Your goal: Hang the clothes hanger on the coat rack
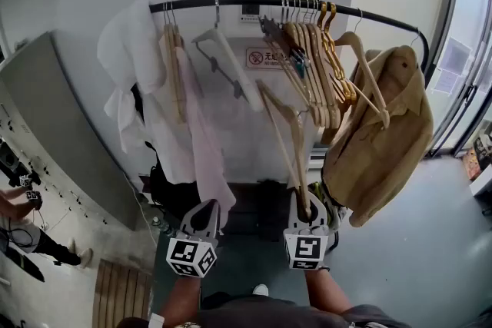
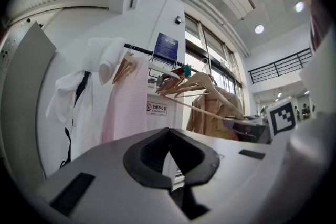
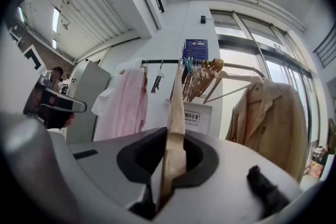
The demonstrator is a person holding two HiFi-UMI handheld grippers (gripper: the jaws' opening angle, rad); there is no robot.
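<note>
A black coat rack rail (image 1: 231,1) runs across the top of the head view, with clothes and several hangers on it. My right gripper (image 1: 306,213) is shut on one arm of a wooden hanger (image 1: 294,146), which slants up and left toward the rail and stays below it. In the right gripper view the hanger arm (image 3: 177,107) rises from between the jaws of the right gripper (image 3: 173,149) toward the rail (image 3: 168,62). My left gripper (image 1: 201,215) hovers beside the right one. Its jaws meet at the tips with nothing between them (image 2: 169,136).
A white garment (image 1: 131,65) and a pink one (image 1: 204,142) hang at the left. A grey hanger (image 1: 219,50) and a bunch of wooden hangers (image 1: 319,65) hang mid-rail, with a tan jacket (image 1: 384,127) at the right. A grey cabinet (image 1: 54,127) stands left. Glass doors (image 1: 461,65) are on the right.
</note>
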